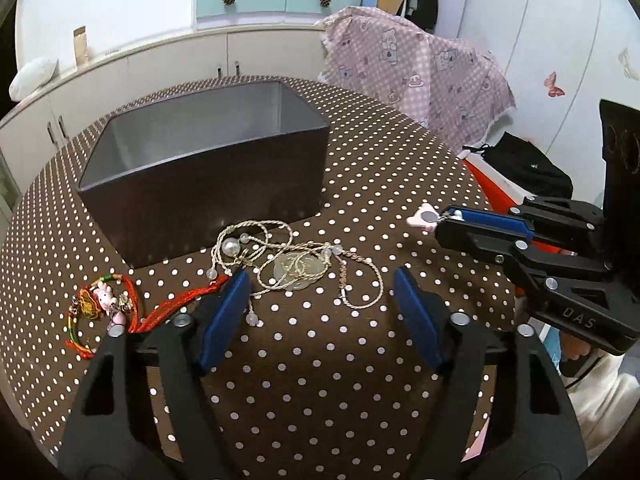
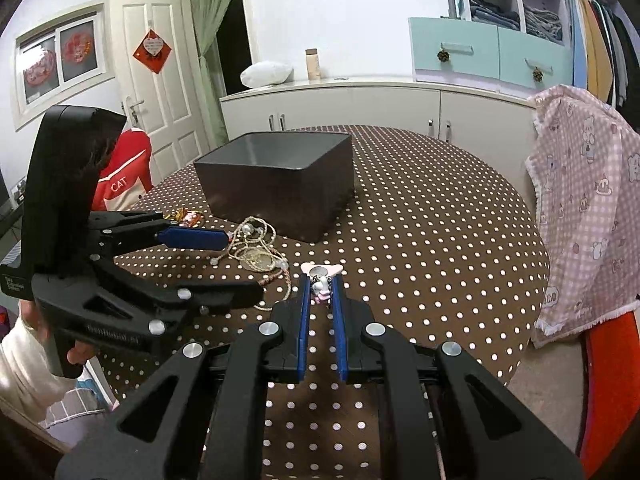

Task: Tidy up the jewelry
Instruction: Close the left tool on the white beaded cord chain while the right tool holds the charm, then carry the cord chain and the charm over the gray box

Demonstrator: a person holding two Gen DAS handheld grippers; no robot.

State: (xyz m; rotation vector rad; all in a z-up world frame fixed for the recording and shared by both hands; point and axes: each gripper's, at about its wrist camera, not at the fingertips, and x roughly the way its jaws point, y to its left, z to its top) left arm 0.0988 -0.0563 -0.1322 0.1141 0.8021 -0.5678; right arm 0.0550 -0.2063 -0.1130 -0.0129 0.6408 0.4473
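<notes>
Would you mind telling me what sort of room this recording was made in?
Most likely a bedroom or dressing room at home. Hanging clothes and folded clothes in cubbies fill an open wardrobe, with white cabinets along the wall behind a polka-dot table.

The raised letters "DAS" are read on the black body of the right gripper (image 1: 440, 222) at the lower right of the left wrist view. In the right wrist view, the white word "CAT" is seen on a red garment (image 2: 124, 176) at the left of the frame. On the left gripper (image 2: 230, 254), a small white label at the far left edge and embossed lettering along the lower body are too blurred to be read. Writing on the red diamond sign (image 2: 152, 51) hung on the door at the upper left cannot be made out.
</notes>
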